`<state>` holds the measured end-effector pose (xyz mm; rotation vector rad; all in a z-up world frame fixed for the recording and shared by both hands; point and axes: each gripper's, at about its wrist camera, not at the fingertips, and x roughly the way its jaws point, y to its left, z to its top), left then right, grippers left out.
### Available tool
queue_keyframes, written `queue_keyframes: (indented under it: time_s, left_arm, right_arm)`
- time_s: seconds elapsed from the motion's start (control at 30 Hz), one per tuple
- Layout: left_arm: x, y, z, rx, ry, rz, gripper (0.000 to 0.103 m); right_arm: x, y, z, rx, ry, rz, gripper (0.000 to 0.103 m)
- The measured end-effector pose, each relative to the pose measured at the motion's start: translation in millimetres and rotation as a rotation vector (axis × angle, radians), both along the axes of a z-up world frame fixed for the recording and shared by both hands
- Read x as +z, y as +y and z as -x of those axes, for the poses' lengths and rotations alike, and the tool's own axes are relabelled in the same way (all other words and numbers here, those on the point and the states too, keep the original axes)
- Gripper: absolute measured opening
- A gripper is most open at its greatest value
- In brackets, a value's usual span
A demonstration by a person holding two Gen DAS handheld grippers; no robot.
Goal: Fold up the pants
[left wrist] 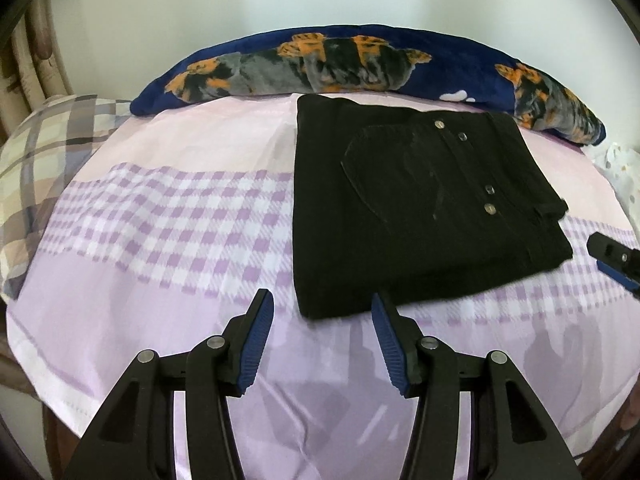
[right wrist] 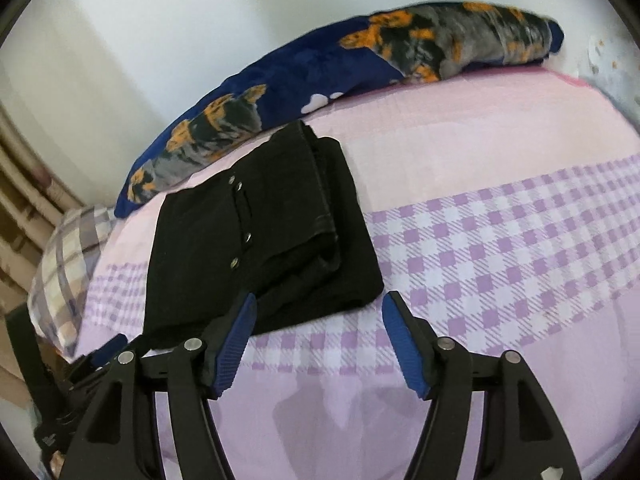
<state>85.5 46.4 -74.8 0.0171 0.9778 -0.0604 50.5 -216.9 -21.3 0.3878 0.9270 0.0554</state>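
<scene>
1. The pants (left wrist: 420, 208), black and folded into a thick rectangle, lie flat on the bed sheet (left wrist: 168, 216), a pink and lilac sheet with a checked band across it.
2. On top of the pants a back pocket faces up, with four small metal rivets along one side of it.
3. In the right wrist view the pants (right wrist: 256, 240) show their stacked layers, a folded edge with a seam running along the upper layer.
4. Behind the pants, against the white wall, lies a rolled blue blanket (left wrist: 360, 64) with orange and grey patches; the far edge of the pants lies close to it.
5. Left of the pants, at the edge of the bed, sits a plaid pillow (left wrist: 48, 152).
6. The left claw (left wrist: 322, 312) hangs just in front of the near edge of the pants, its blue pads apart, with only sheet between them and nothing gripped.
7. The right claw (right wrist: 318, 312) hangs at the near right corner of the pants, its pads spread wide and empty; its left pad overlaps the pants' edge in the view, and contact cannot be told.
8. The tip of the right claw also shows to the right of the pants in the left wrist view.
</scene>
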Motion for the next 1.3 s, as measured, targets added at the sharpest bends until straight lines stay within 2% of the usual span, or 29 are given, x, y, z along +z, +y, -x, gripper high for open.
queue_keyframes:
  time_s: [0.1,0.37,0.53,0.73,1.3]
  left_arm:
    - [3,-3,14,0.004,-0.003,-0.008,0.052]
    - [13,-3,39,0.04,-0.033,-0.007,0.053]
    - [21,-7,49,0.046,-0.06,-0.023,0.06]
    - [26,-10,54,0.051,-0.068,-0.016,0.06]
    - [26,-17,53,0.047,-0.061,-0.025,0.06]
  right_arm:
    - [8,13,10,0.028,-0.019,0.059,0.069]
    - [19,34,34,0.079,-0.056,0.12,0.08]
    - [25,43,48,0.093,-0.093,0.148,0.093]
    - [27,50,48,0.112,-0.114,0.203,0.095]
    - [27,46,44,0.099,-0.107,0.205,0.096]
